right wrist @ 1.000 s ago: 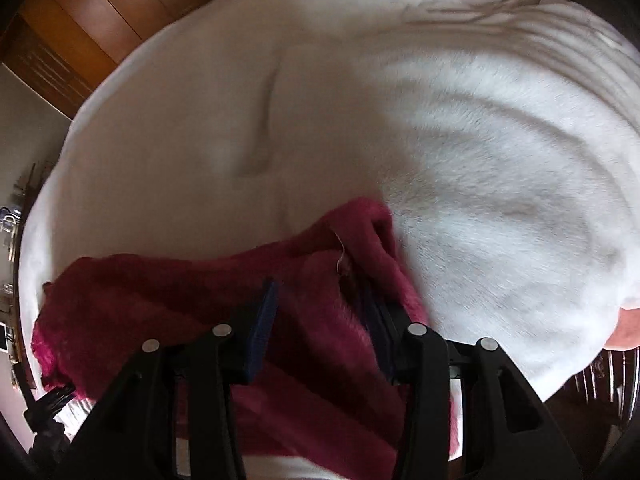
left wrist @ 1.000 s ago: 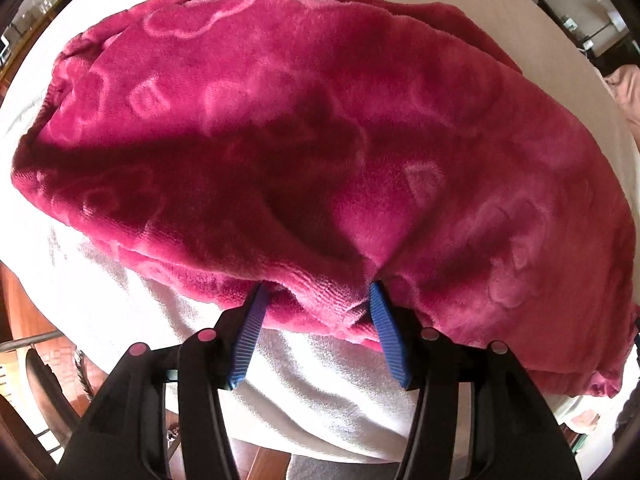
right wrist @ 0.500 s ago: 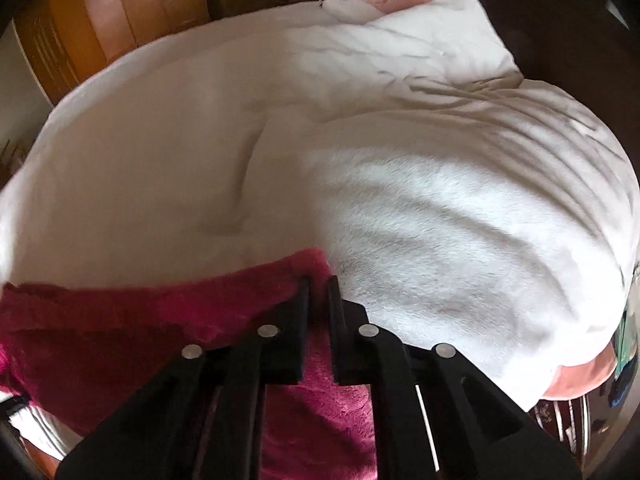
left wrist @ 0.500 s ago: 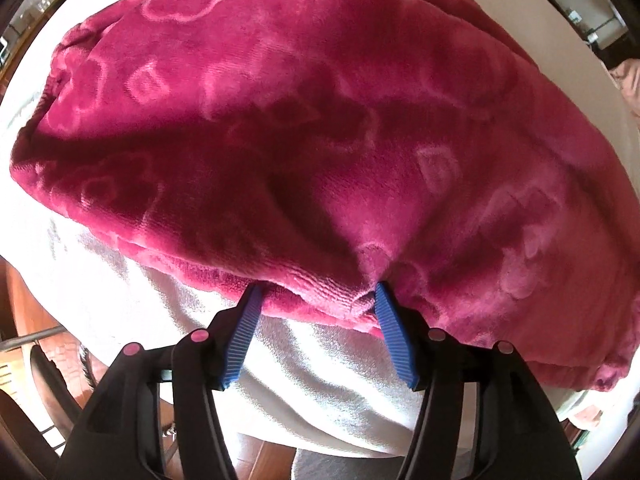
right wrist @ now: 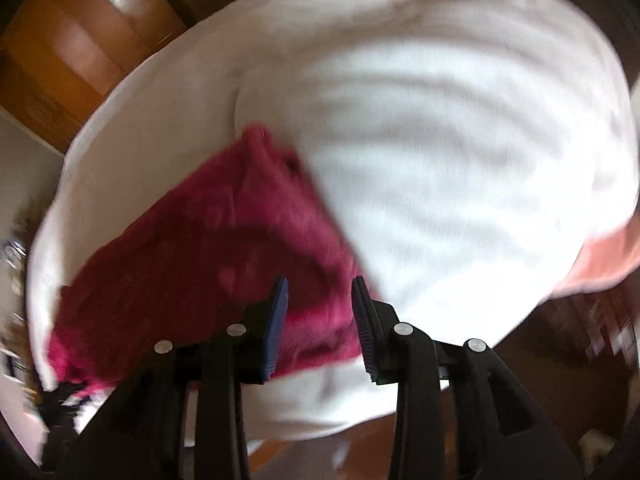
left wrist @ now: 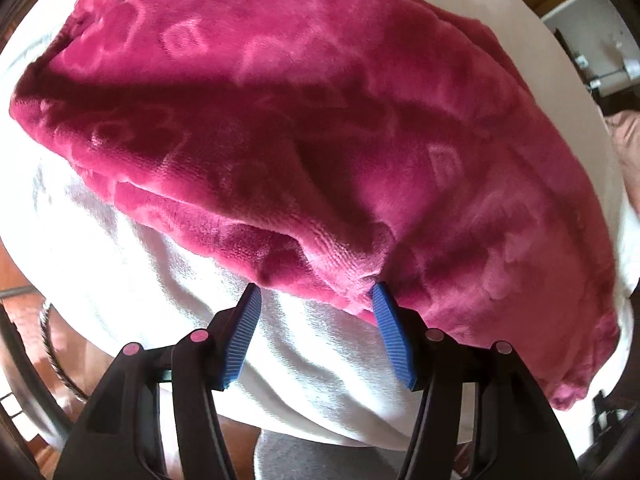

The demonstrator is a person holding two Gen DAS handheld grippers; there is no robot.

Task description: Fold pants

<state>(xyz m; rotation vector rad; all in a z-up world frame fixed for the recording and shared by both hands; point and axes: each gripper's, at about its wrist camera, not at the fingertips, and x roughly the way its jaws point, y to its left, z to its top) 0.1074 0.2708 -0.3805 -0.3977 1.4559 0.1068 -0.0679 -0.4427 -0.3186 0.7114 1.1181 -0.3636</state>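
My left gripper [left wrist: 316,294] sits spread wide at the near hem of the pants [left wrist: 320,120], which lie on the white blanket [left wrist: 120,280]; I'd scoop under both layers before clamping. My right gripper [right wrist: 320,292], parted and apparently empty through the blur, hovers over the pants' far end with bare blanket rightward for carrying the fold.

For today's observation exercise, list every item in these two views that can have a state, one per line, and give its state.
pants: magenta fleece, folded over in layers, lying on the bedcover, not gripped.
left tongs: open, tips at the pants' near edge, holding nothing.
right tongs: open, above the pants, holding nothing; view blurred.
white bedcover: spread out, softly wrinkled.
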